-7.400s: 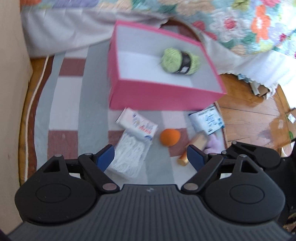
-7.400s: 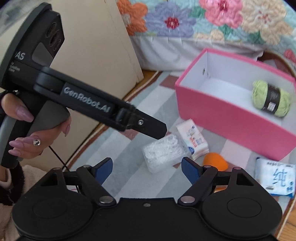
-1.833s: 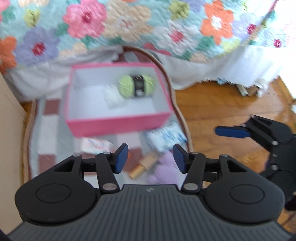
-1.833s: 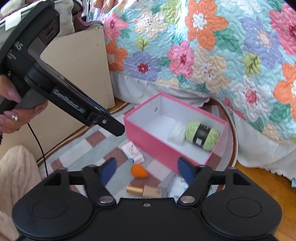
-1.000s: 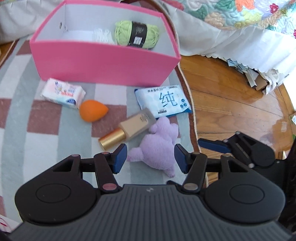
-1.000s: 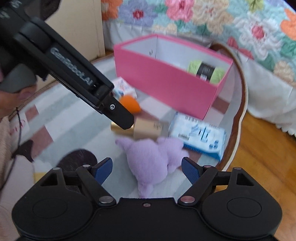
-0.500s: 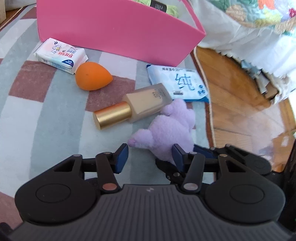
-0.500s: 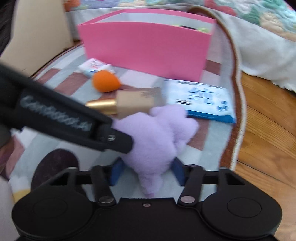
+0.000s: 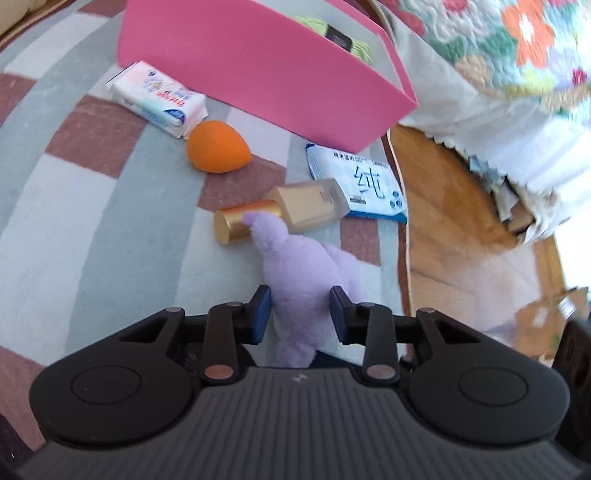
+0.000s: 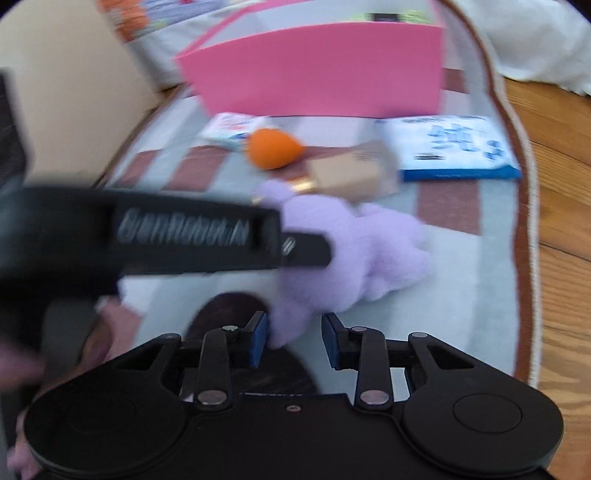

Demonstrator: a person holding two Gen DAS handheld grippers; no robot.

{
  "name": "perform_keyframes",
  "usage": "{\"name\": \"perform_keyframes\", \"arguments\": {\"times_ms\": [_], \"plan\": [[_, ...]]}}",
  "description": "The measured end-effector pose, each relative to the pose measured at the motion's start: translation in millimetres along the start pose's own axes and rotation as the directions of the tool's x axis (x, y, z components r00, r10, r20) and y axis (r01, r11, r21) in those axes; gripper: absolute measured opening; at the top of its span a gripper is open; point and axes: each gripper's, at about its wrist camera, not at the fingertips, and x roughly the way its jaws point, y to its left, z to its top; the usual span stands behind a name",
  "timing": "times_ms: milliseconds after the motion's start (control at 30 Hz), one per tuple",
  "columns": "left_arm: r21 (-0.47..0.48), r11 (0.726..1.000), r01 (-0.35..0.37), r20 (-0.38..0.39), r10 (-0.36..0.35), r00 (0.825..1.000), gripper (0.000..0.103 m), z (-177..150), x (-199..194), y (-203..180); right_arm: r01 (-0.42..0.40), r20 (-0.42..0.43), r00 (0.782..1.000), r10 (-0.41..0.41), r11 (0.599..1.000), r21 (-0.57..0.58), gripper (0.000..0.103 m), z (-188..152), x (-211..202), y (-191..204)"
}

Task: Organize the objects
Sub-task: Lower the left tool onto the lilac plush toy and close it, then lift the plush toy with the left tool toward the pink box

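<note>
Since a second ago we have dropped both grippers onto the purple plush toy [image 9: 306,280]. The left gripper [image 9: 300,309] is closing, pads pressing its body; the right gripper [image 10: 294,337] is closing round one limb, one pad touching. The pink box [image 9: 258,70] lies beyond our fingertips, so lifting comes next.

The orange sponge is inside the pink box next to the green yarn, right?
Not quite. The left wrist view shows the orange sponge lying on the rug outside the pink box. Only the green yarn shows inside.
</note>
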Motion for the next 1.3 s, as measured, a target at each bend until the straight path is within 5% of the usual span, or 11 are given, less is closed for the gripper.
{"name": "perform_keyframes", "arguments": {"times_ms": [200, 333, 500, 900, 1300], "plan": [[-0.017, 1.000, -0.016, -0.023, 0.015, 1.000, 0.030, 1.9, 6.3, 10.1, 0.118, 0.101, 0.989, -0.108, 0.987, -0.105, 0.077, 3.4, -16.5, -7.5], [-0.005, 1.000, -0.021, -0.016, 0.021, 1.000, 0.030, 1.3, 9.0, 10.2, 0.163, 0.105, 0.984, -0.146, 0.970, -0.178, 0.081, 9.6, -3.4, -20.2], [-0.028, 0.999, -0.015, -0.019, 0.015, 1.000, 0.030, 2.5, 11.9, 16.6, 0.088, 0.081, 0.994, -0.074, 0.979, -0.185, 0.090, 13.1, 13.8, -32.2], [0.006, 1.000, 0.016, -0.023, -0.016, 1.000, 0.030, -2.1, 2.1, 5.8, 0.074, 0.089, 0.994, -0.067, 0.994, -0.076, 0.082, 3.3, 1.4, -23.8], [0.094, 0.989, 0.110, 0.057, -0.116, 0.992, 0.030, 11.7, -73.8, -11.9, 0.095, 0.190, 0.979, -0.070, 0.988, -0.121, 0.080, 17.2, -60.9, 16.8]]}}
